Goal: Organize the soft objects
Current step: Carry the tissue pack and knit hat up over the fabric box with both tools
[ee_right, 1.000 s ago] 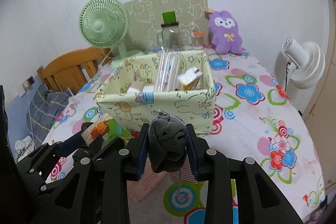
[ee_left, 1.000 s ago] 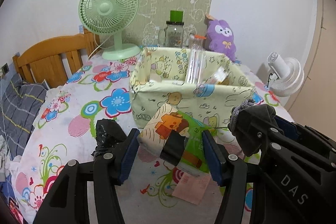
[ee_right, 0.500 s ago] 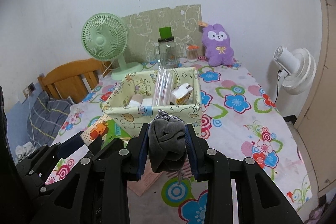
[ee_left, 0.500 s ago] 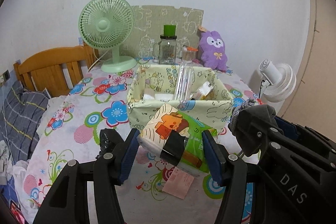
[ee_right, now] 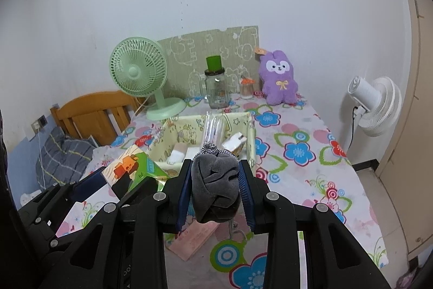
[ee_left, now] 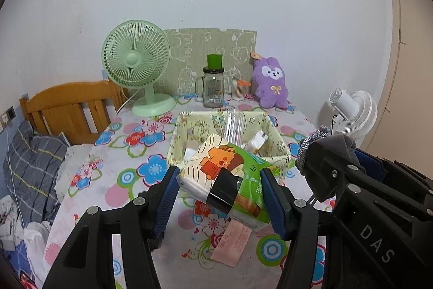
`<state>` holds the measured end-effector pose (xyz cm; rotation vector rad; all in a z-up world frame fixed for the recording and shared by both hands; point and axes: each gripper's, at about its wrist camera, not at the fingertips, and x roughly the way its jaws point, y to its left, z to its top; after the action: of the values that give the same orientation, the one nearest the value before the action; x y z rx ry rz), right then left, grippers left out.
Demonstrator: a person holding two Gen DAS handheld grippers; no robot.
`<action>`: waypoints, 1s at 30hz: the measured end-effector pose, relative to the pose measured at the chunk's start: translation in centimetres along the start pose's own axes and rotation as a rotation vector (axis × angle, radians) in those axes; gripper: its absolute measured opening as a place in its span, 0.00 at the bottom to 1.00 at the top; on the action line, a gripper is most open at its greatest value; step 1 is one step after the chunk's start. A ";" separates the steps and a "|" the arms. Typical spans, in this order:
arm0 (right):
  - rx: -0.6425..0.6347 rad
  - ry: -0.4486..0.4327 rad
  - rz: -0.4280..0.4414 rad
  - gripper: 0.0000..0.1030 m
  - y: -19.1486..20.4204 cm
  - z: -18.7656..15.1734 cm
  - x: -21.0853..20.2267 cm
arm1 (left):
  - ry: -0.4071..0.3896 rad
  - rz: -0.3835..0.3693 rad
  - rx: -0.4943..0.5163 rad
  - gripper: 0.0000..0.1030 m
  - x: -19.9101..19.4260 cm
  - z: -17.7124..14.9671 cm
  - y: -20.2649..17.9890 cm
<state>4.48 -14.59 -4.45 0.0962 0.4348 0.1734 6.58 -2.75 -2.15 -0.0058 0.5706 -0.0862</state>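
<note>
While the tissue pack (ee_left: 230, 180) hides the near wall of the fabric bin (ee_left: 278, 145), the left gripper (ee_left: 220, 197) pinches that pack above the flowered tablecloth (ee_left: 135, 153). The right gripper (ee_right: 215, 187) clamps a rolled grey sock (ee_right: 215, 186); its lower end is hidden. The bin lies at twelve o'clock; bare cloth spreads toward three o'clock. Bin contents are unclear.

Green desk fan (ee_left: 136, 64) beside glass jar (ee_left: 213, 86); white fan (ee_right: 374, 101) off-table; wooden headboard (ee_left: 70, 106)
</note>
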 end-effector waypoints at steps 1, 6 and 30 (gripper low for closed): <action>0.000 -0.002 -0.001 0.35 0.0 0.2 0.0 | -0.002 0.001 0.001 0.60 0.0 0.1 0.0; 0.000 -0.010 -0.001 0.35 0.0 1.0 0.1 | -0.009 0.001 0.006 0.60 0.1 1.0 0.0; -0.016 -0.012 -0.020 0.35 -0.9 4.6 5.9 | -0.016 -0.044 0.019 0.60 5.9 4.7 0.5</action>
<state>11.83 -14.60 -2.84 0.0770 0.4221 0.1567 14.10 -2.79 -1.43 -0.0009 0.5536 -0.1345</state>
